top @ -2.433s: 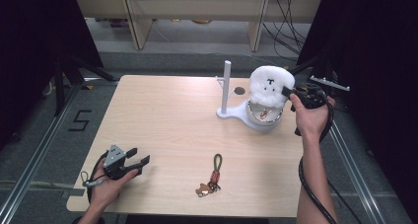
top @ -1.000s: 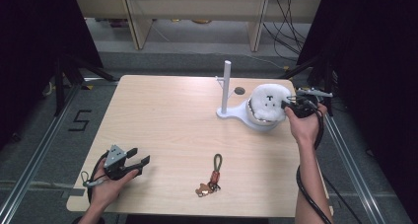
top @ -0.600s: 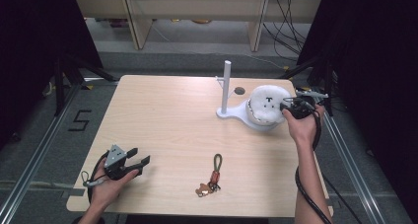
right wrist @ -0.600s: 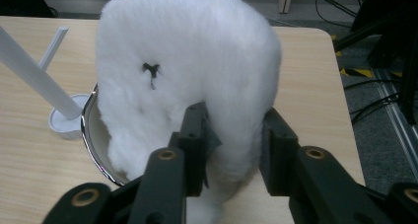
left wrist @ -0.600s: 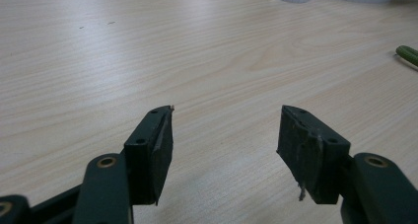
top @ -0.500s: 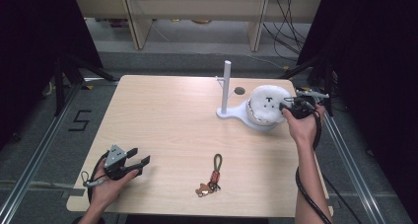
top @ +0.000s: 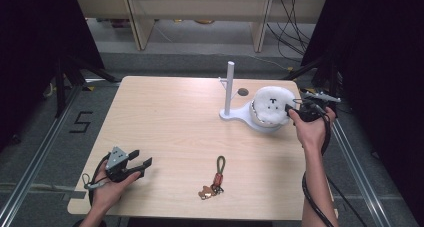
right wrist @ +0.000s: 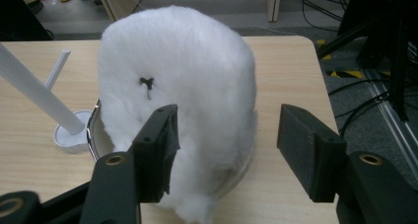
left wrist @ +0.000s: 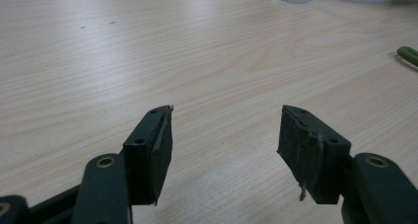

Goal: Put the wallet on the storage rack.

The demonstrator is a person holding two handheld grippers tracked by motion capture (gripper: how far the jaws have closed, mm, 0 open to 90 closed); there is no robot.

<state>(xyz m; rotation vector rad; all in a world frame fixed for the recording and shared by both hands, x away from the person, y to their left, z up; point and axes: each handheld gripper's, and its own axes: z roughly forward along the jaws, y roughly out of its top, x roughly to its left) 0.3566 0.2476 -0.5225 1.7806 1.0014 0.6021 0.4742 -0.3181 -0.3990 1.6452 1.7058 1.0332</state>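
White plush sits in a bowl on the white stand, far-right of desk, stitched mark facing up. Right gripper fingers spread beside it. Left gripper fingers spread, over bare desk. High view shows keychain lying front-to-back.

Looks like a lab recording bay. Bare wooden table boxed in by black curtains, metal rails and a taped "5" on grey floor. Loose cables run by shelving behind.
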